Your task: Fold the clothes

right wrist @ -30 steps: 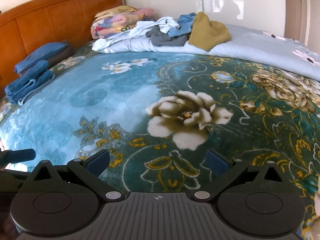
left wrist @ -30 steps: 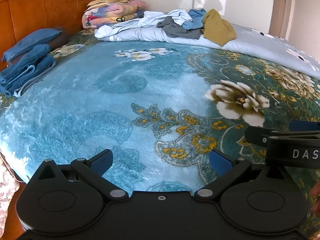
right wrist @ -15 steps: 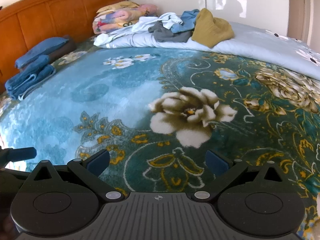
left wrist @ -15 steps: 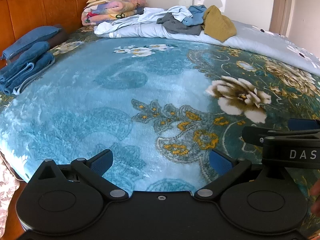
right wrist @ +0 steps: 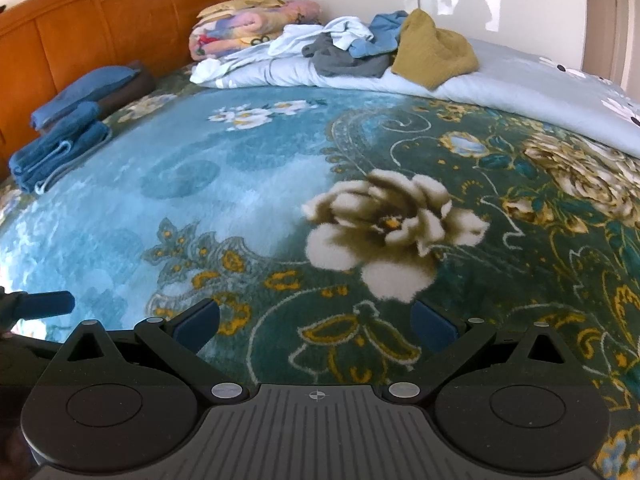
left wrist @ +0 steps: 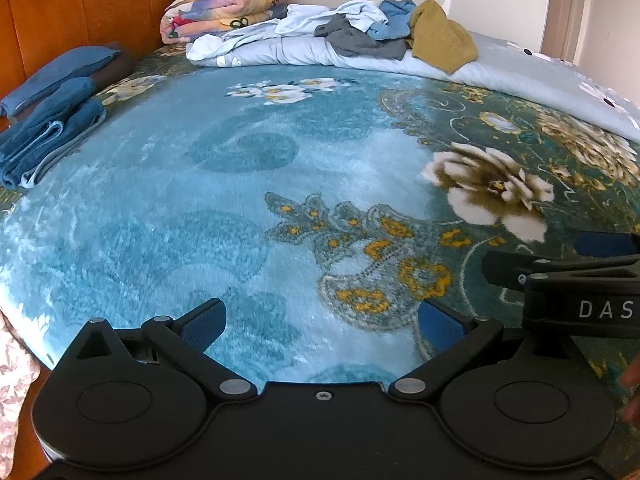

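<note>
A heap of loose clothes lies at the far side of the bed: a mustard garment [left wrist: 440,36] [right wrist: 432,48], a grey one [left wrist: 356,42] [right wrist: 344,60], a blue one [left wrist: 394,20] [right wrist: 380,34] and a white one [left wrist: 340,14] [right wrist: 320,34]. Folded blue items [left wrist: 44,136] [right wrist: 56,148] are stacked at the left by the headboard. My left gripper [left wrist: 322,326] hangs open over the near edge of the floral blanket [left wrist: 240,208], holding nothing. My right gripper [right wrist: 316,326] is open too, empty, just to the right of the left one.
An orange wooden headboard [right wrist: 100,28] runs along the left. A rolled colourful quilt [left wrist: 224,8] and a pale grey duvet [left wrist: 540,76] lie at the back against a white wall. The bed's near edge is directly under both grippers.
Both grippers have moved forward over the bed toward the clothes heap, which now looks larger and closer. Both stay open.
</note>
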Demonstrator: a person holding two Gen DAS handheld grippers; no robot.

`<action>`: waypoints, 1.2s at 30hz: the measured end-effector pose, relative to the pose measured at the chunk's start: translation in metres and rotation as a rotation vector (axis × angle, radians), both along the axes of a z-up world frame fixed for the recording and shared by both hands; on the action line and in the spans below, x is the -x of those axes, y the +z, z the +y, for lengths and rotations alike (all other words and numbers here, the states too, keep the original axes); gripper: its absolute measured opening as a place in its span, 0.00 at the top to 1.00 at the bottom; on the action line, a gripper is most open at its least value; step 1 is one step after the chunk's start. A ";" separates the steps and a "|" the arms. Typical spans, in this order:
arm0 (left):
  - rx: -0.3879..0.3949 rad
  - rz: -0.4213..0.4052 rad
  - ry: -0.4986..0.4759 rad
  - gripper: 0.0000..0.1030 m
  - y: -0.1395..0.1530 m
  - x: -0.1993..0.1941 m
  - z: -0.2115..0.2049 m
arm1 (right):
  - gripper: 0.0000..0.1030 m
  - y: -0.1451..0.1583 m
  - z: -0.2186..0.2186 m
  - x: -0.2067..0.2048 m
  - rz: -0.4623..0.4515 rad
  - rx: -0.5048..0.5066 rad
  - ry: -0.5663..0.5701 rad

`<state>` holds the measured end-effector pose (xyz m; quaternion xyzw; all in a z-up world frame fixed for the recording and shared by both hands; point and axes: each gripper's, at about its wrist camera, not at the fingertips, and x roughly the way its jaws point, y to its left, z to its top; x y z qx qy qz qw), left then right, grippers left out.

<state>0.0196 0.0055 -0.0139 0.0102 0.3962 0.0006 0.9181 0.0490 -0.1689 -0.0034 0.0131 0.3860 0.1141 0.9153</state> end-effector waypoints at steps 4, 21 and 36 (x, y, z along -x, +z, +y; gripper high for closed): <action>-0.011 -0.002 0.001 0.01 0.000 -0.017 0.006 | 0.00 -0.001 -0.002 -0.013 -0.010 -0.005 -0.018; 0.000 -0.180 -0.011 0.01 0.013 -0.122 0.053 | 0.00 0.007 -0.013 -0.118 -0.135 -0.067 -0.106; -0.008 -0.338 -0.070 0.01 0.056 -0.234 0.106 | 0.00 0.029 0.009 -0.217 -0.332 -0.094 -0.020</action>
